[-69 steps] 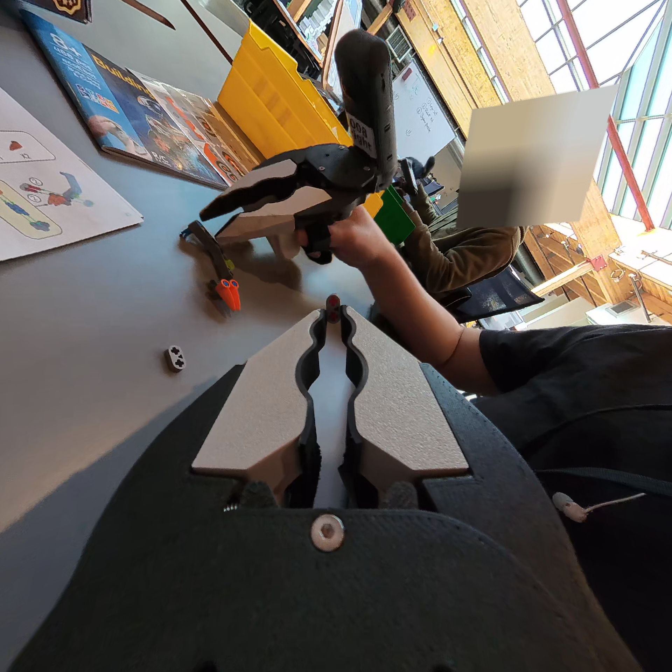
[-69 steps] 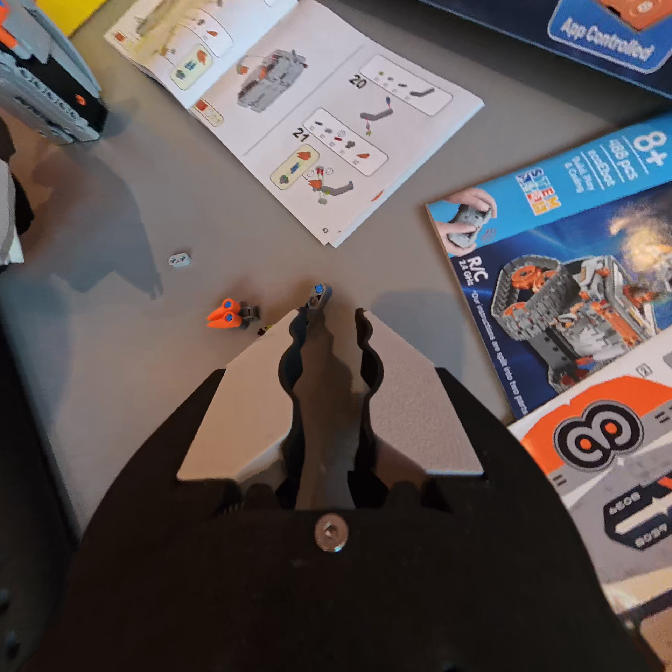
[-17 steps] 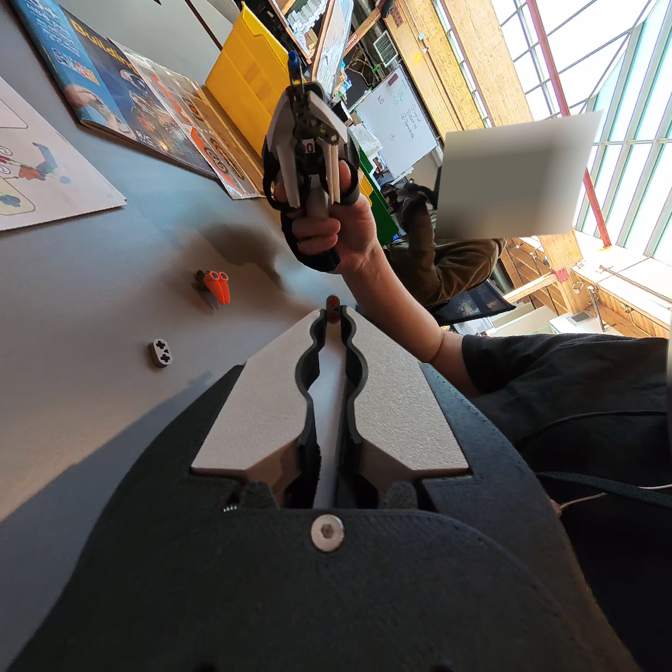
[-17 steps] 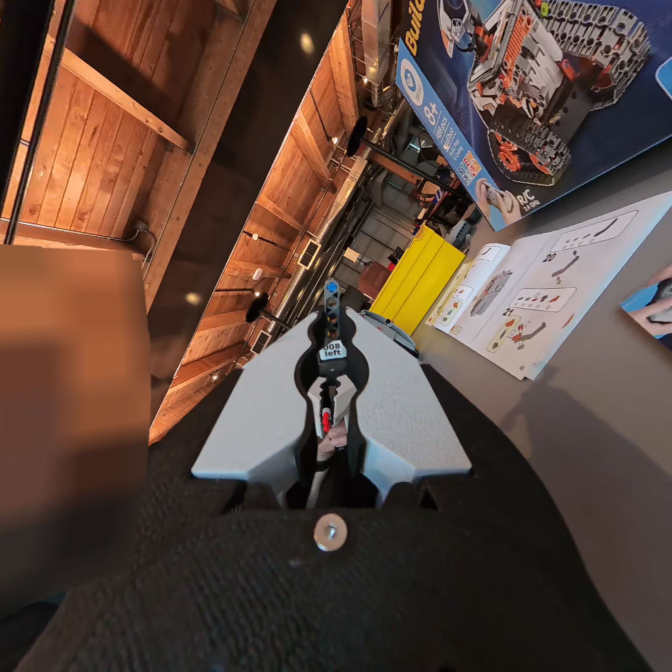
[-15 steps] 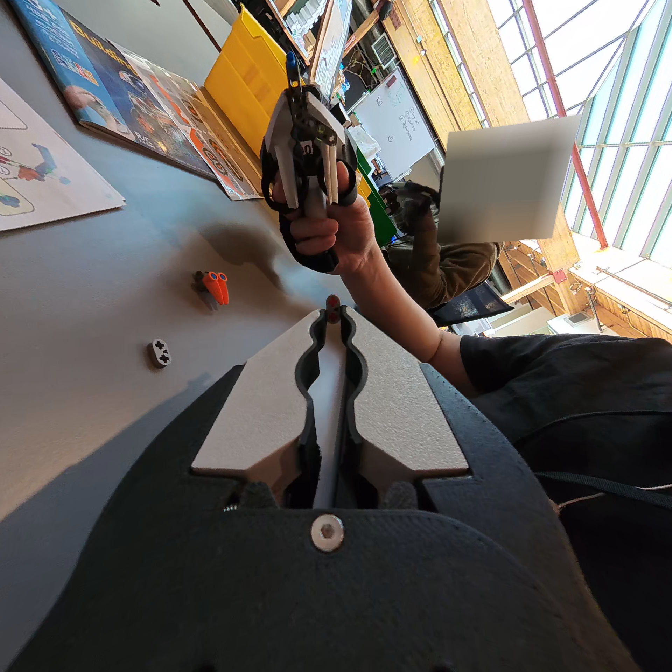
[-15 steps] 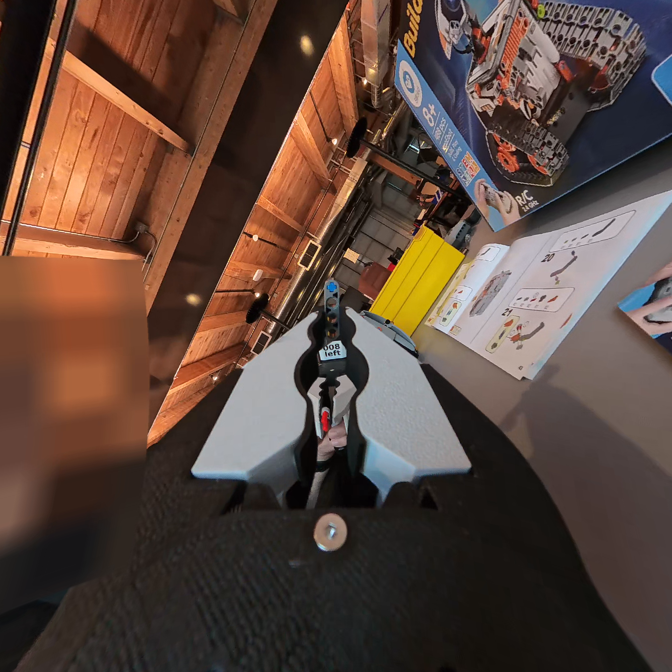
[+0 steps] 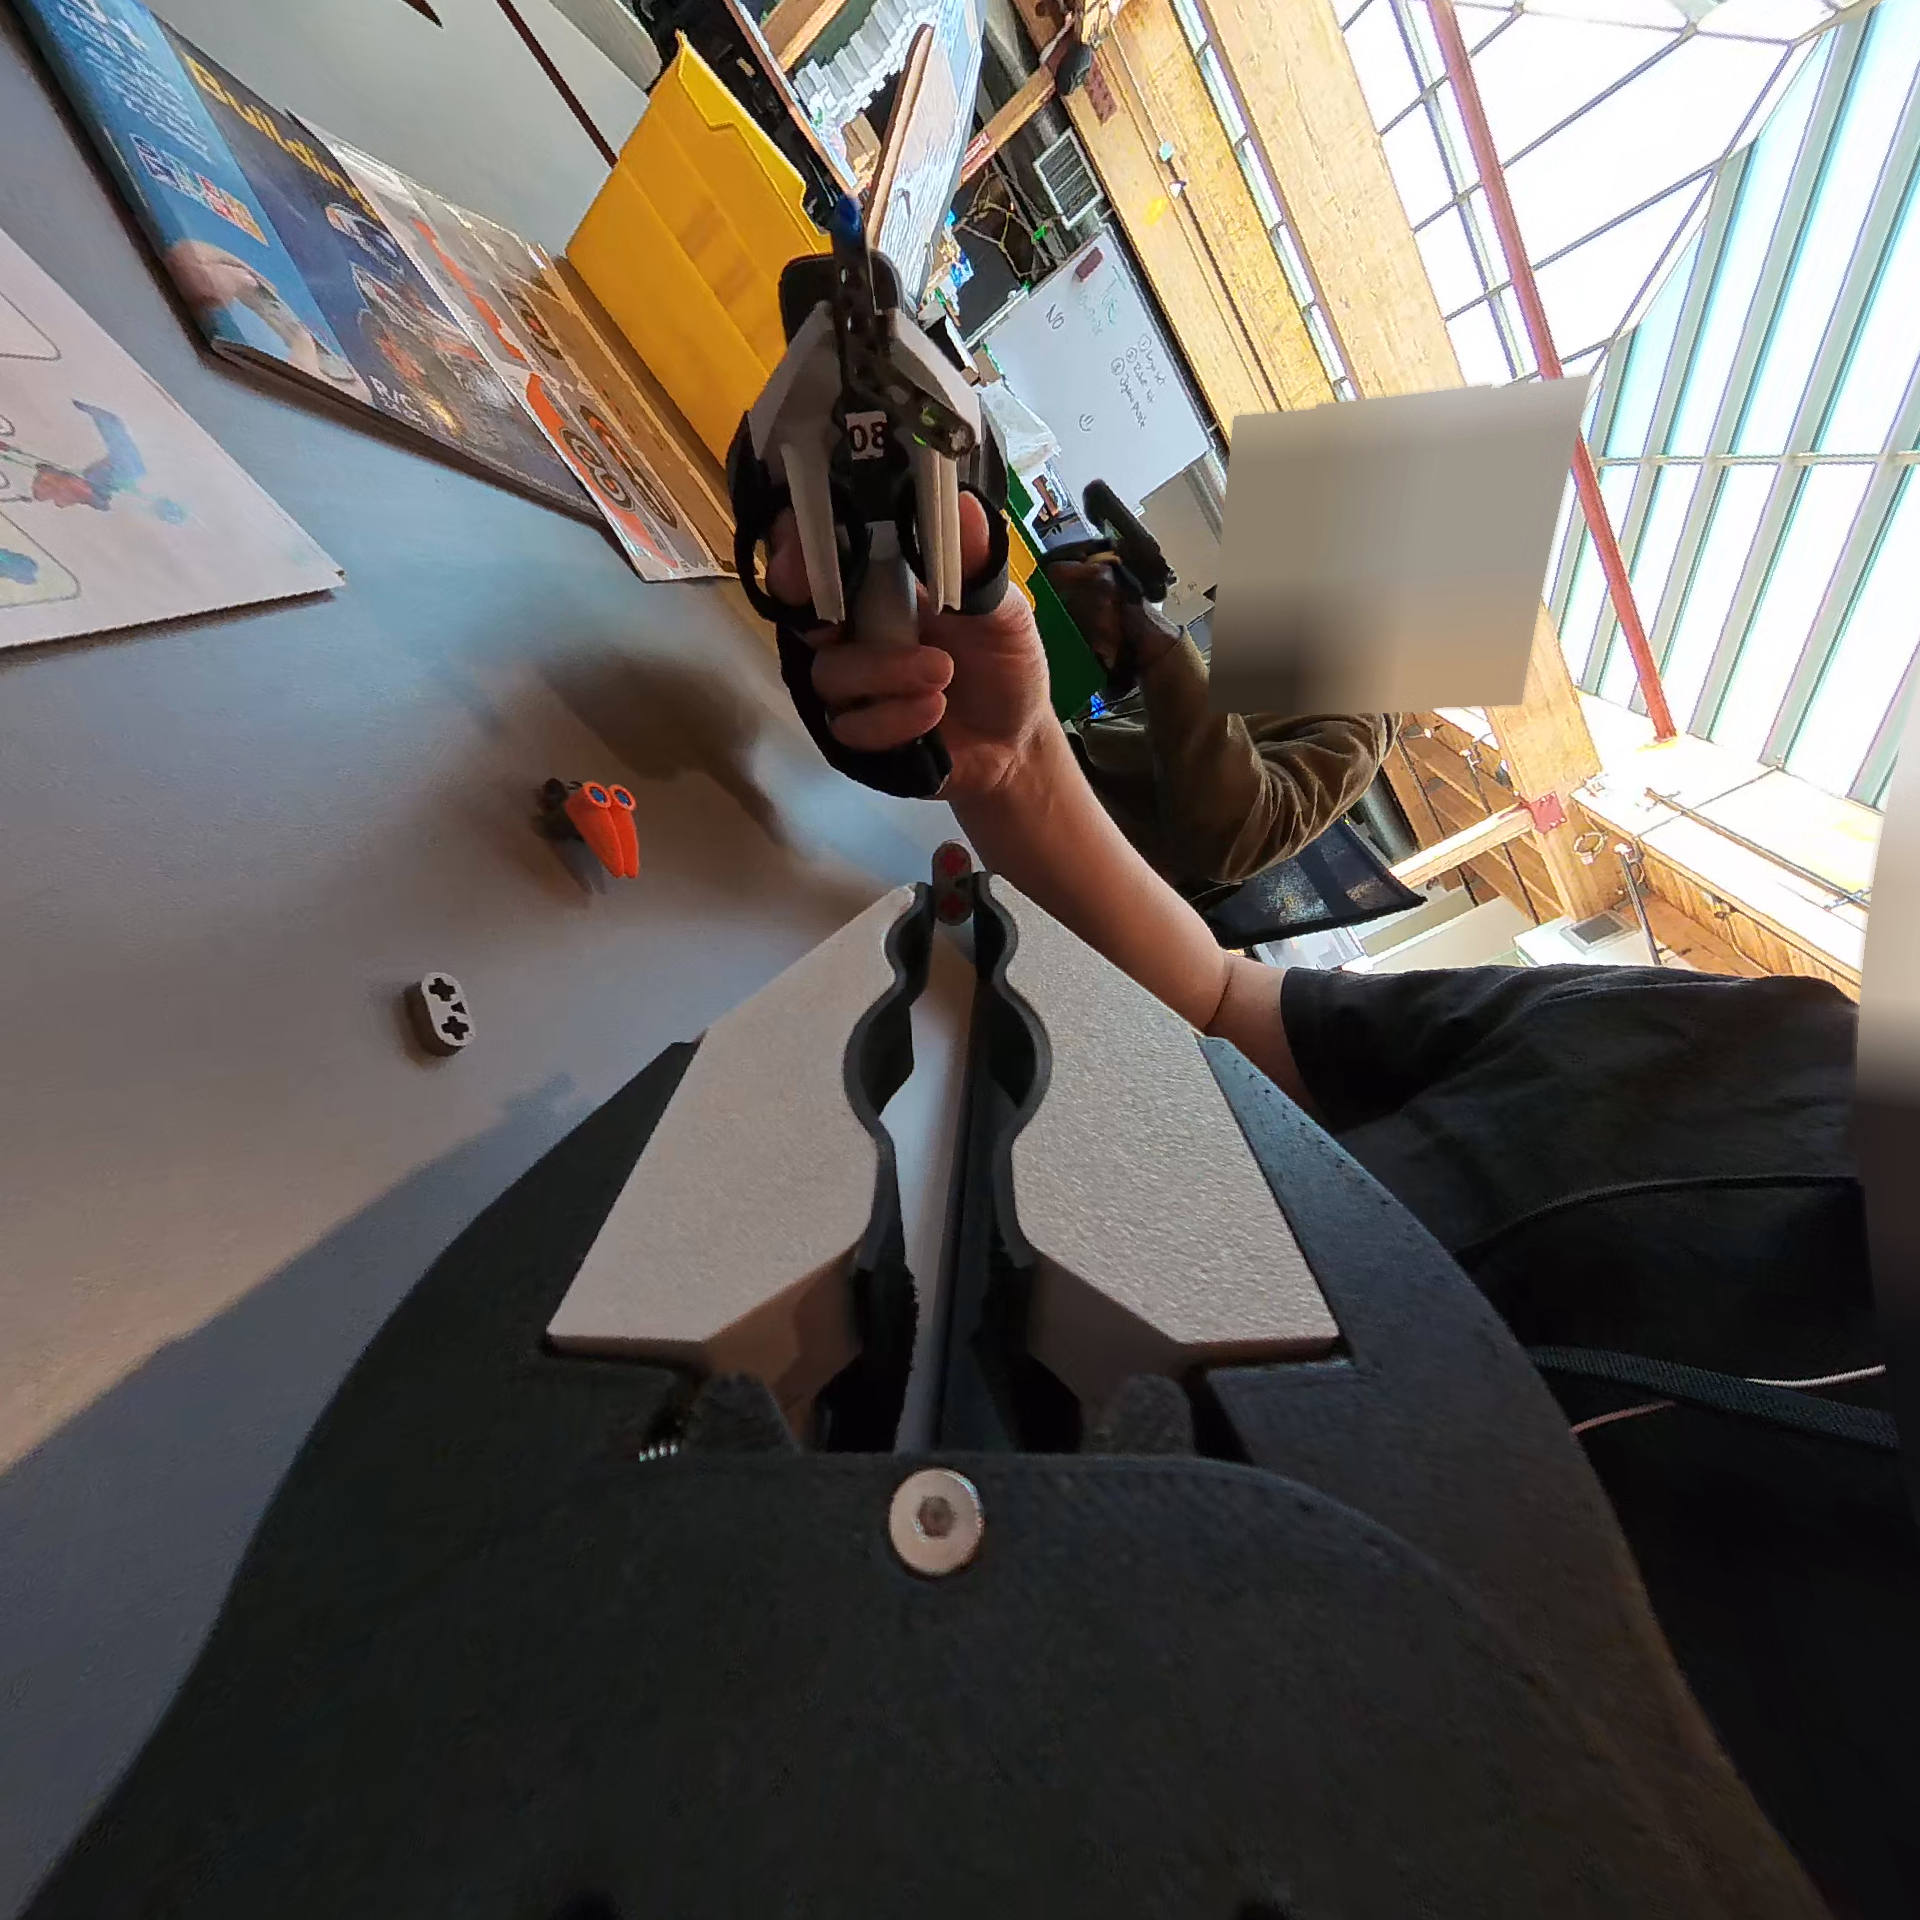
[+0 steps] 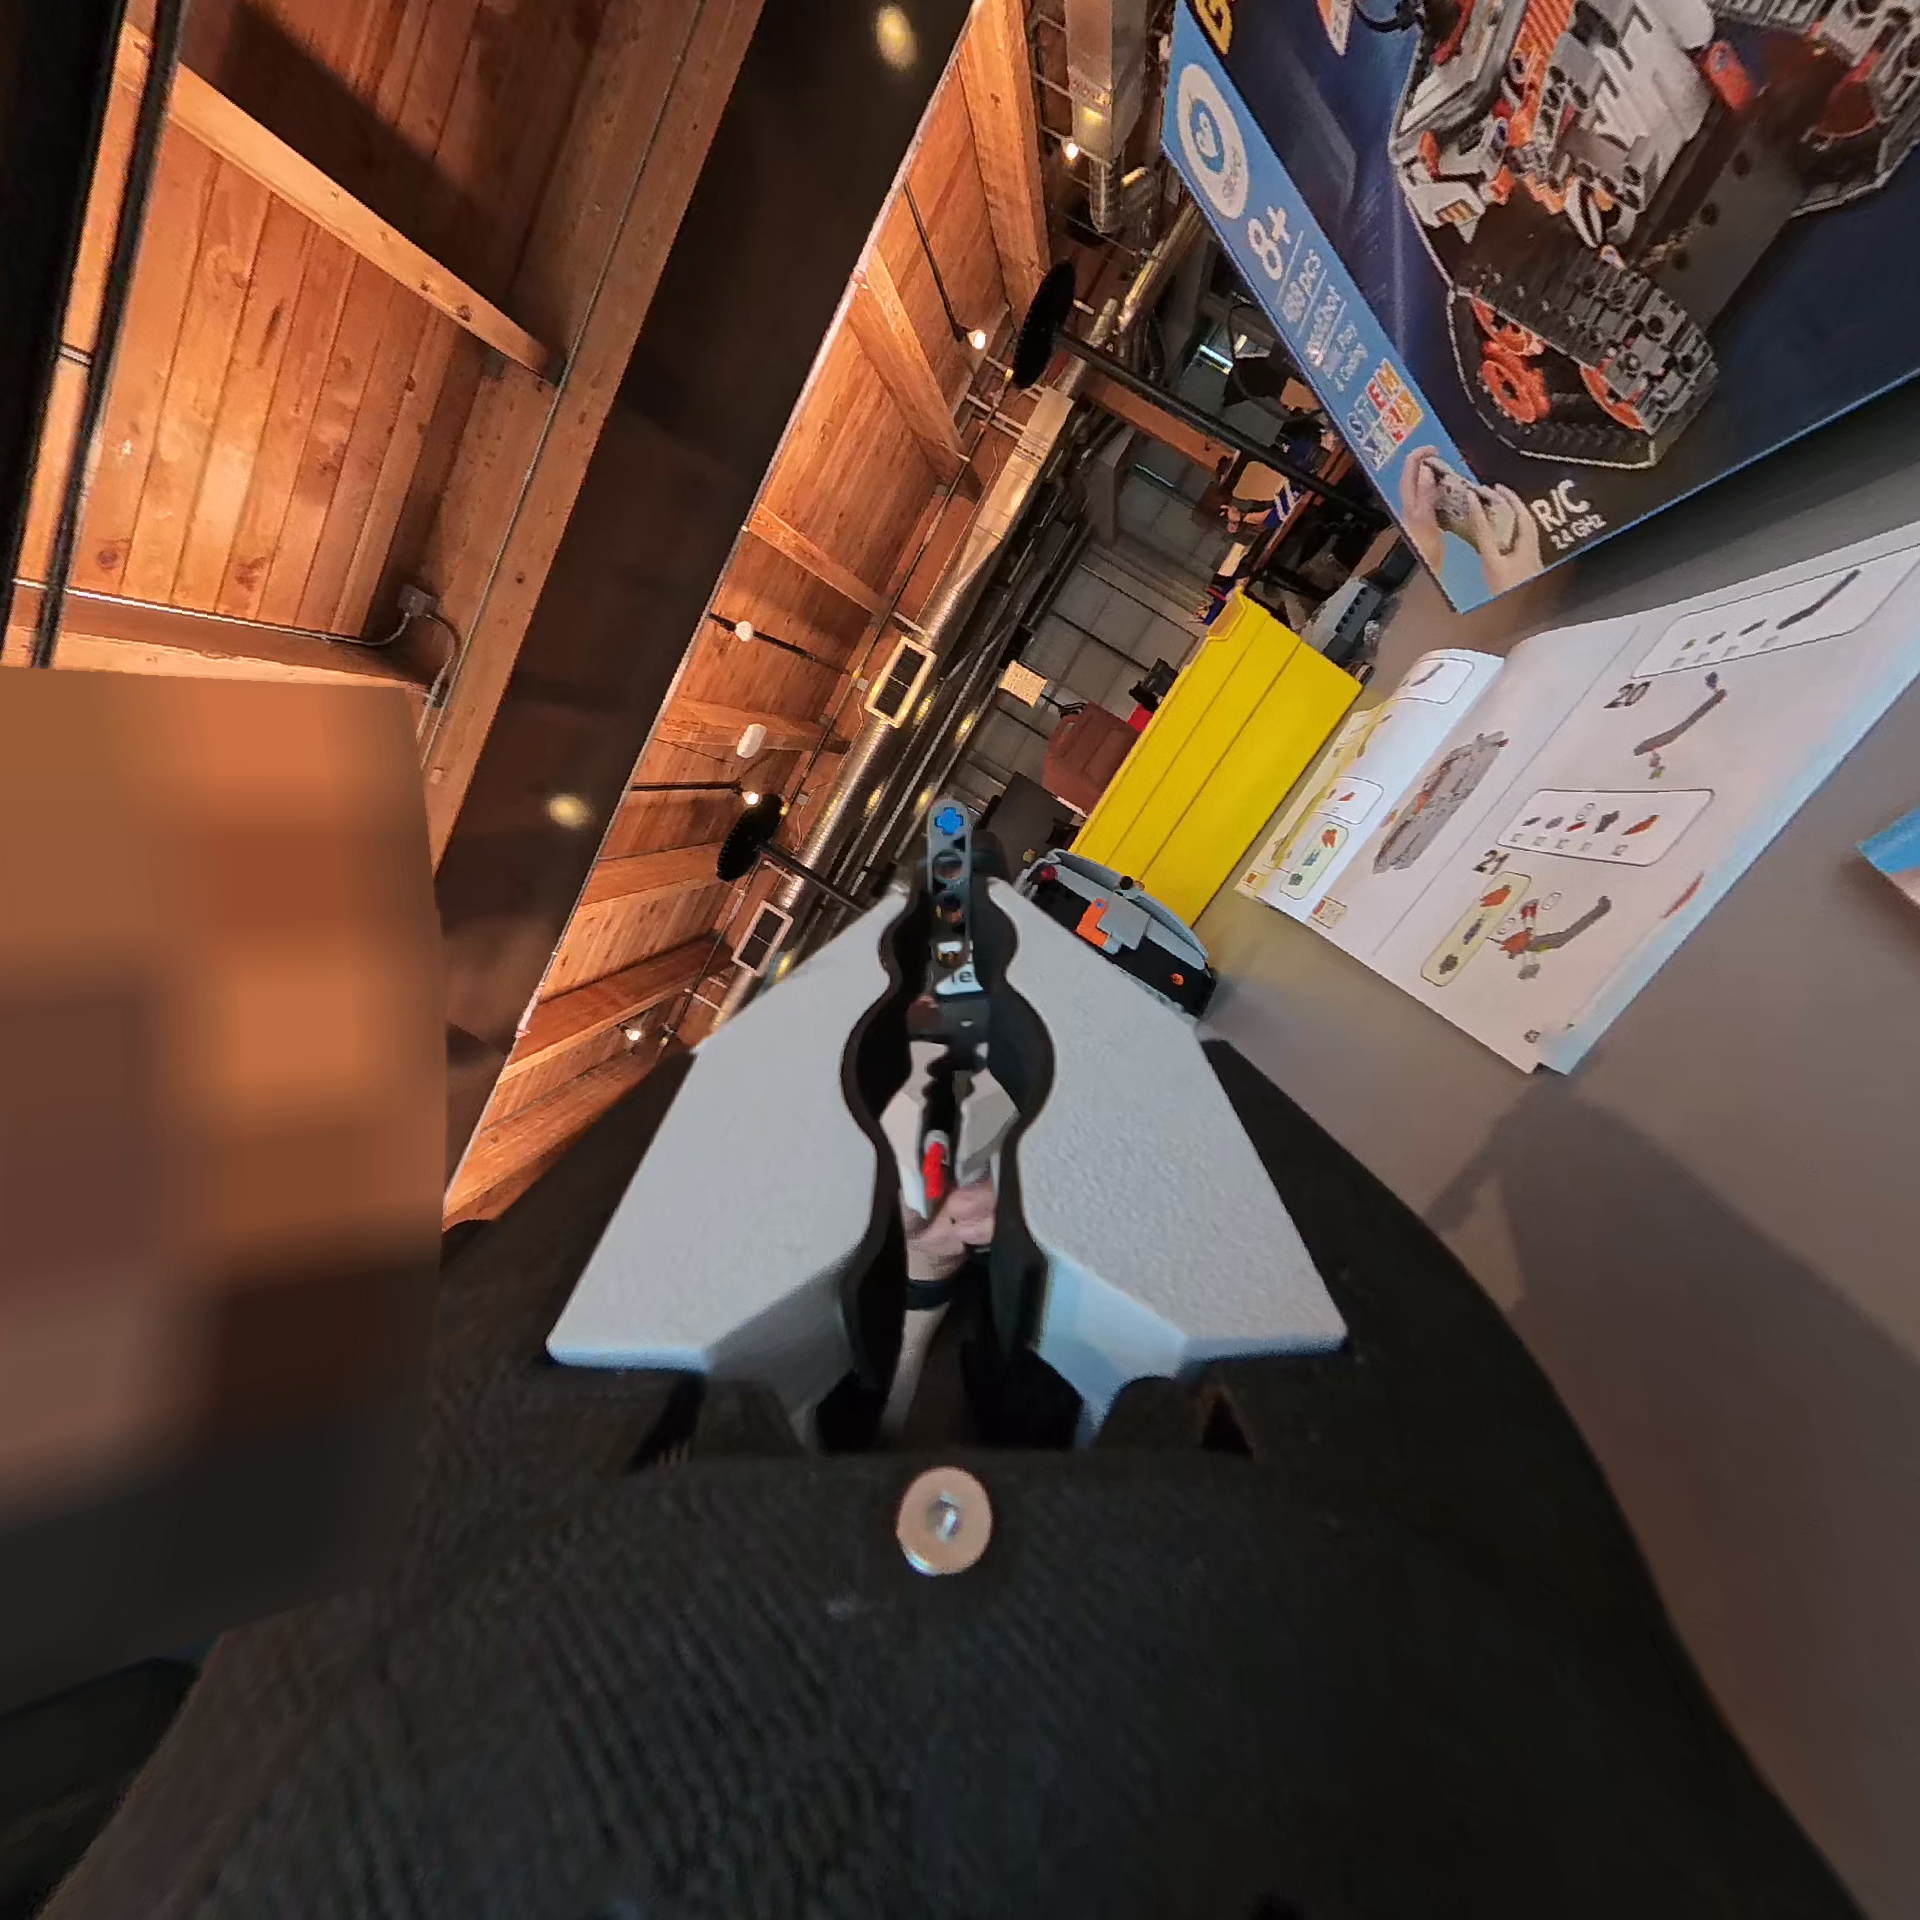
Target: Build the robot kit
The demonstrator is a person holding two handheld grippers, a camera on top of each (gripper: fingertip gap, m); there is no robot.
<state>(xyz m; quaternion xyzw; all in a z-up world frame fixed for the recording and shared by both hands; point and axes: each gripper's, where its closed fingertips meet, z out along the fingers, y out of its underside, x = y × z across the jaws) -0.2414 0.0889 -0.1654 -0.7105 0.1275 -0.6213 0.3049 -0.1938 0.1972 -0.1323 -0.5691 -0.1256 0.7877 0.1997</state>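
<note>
The left hand-held gripper (image 7: 954, 891) is clenched on a small dark piece with two red pins (image 7: 952, 881), held at its tips above the table (image 7: 260, 790). The right hand-held gripper (image 8: 948, 896) grasps a thin grey beam with a blue pin (image 8: 948, 862) (raised off the table). An orange claw piece (image 7: 601, 821) and a grey two-hole connector (image 7: 441, 1012) lie on the table, apart from both.

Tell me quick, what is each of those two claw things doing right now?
Left gripper: shut on a small dark connector with red pins.
Right gripper: shut on a dark grey beam with a blue pin, raised off the table.
</note>
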